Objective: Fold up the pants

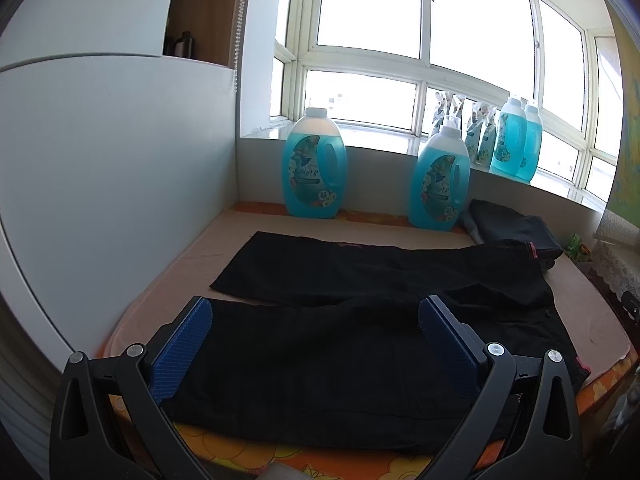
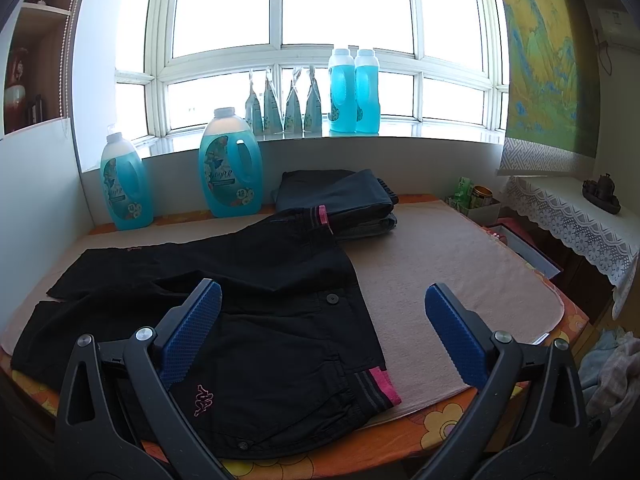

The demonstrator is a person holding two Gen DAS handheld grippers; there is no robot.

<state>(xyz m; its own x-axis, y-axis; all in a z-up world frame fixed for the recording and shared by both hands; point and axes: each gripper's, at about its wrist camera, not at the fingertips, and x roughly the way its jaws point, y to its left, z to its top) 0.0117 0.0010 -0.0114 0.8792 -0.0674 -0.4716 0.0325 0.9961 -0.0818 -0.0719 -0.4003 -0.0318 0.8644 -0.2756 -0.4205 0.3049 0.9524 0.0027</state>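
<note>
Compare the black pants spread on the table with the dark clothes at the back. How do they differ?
The black pants lie spread out with both legs apart, unfolded; the dark clothes are folded into a compact stack. The pants show pink trim and a pink logo; the stack shows neither. The pants' waistband corner overlaps the stack. Both rest on the beige mat.

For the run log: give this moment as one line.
stage: pre-fold | pants: spread flat on towel | left gripper: open above leg | right gripper: open above waistband
</note>
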